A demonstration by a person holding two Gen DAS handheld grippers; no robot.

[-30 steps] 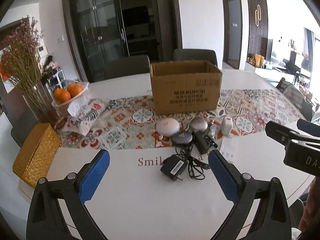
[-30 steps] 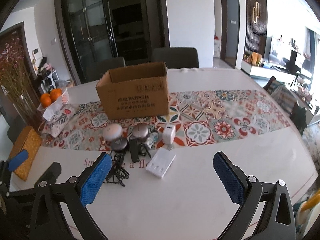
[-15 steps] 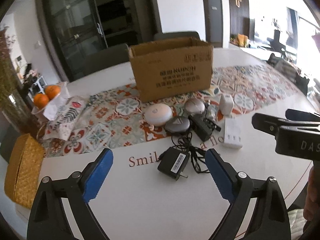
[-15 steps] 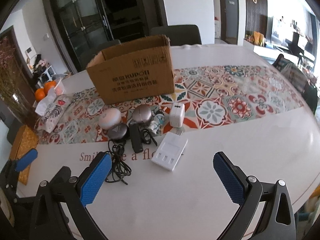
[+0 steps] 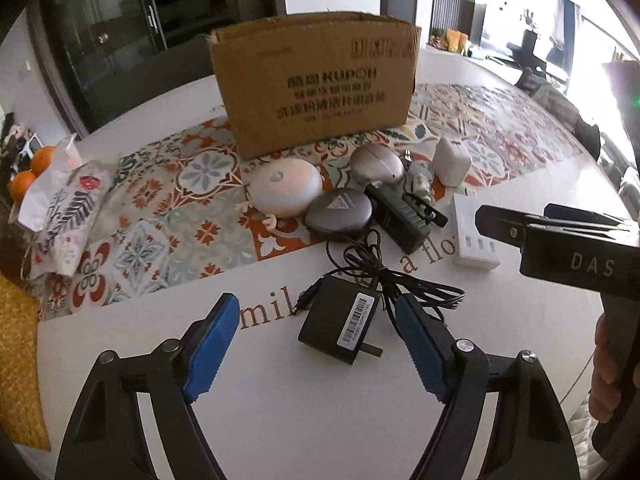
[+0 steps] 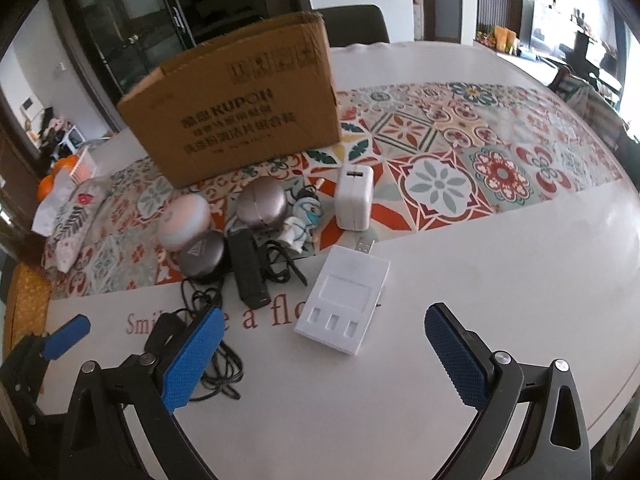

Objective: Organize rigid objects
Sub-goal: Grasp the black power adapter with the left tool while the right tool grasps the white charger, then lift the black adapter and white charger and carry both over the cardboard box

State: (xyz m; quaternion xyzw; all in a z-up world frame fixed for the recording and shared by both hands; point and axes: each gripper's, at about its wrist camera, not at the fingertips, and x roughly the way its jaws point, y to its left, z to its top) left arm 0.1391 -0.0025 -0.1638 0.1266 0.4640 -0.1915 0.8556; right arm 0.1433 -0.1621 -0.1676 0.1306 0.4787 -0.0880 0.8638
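A black power adapter (image 5: 340,328) with a coiled cable lies on the white table. My left gripper (image 5: 316,299) hangs just above it, jaws closing, with the adapter between the blue pads and untouched. My right gripper (image 6: 324,312) is open over a white battery charger (image 6: 344,300), which lies ahead of its tips. Behind them sit a white round lamp (image 5: 286,190), a grey oval case (image 5: 338,214), a silver puck (image 5: 376,162), a black block (image 5: 400,216), a white cube plug (image 6: 354,198) and a small figurine (image 6: 304,220). An open cardboard box (image 5: 316,84) stands behind these.
A patterned runner (image 6: 440,184) crosses the table (image 6: 460,264). At the left are a tissue pack (image 5: 68,216), oranges (image 5: 34,168) and a woven yellow box (image 5: 16,360). Dark chairs stand beyond the table. The right gripper's body (image 5: 560,240) reaches into the left wrist view.
Both grippers have come down and forward toward the table. The left jaws have narrowed around the black adapter. The right jaws have kept their width.
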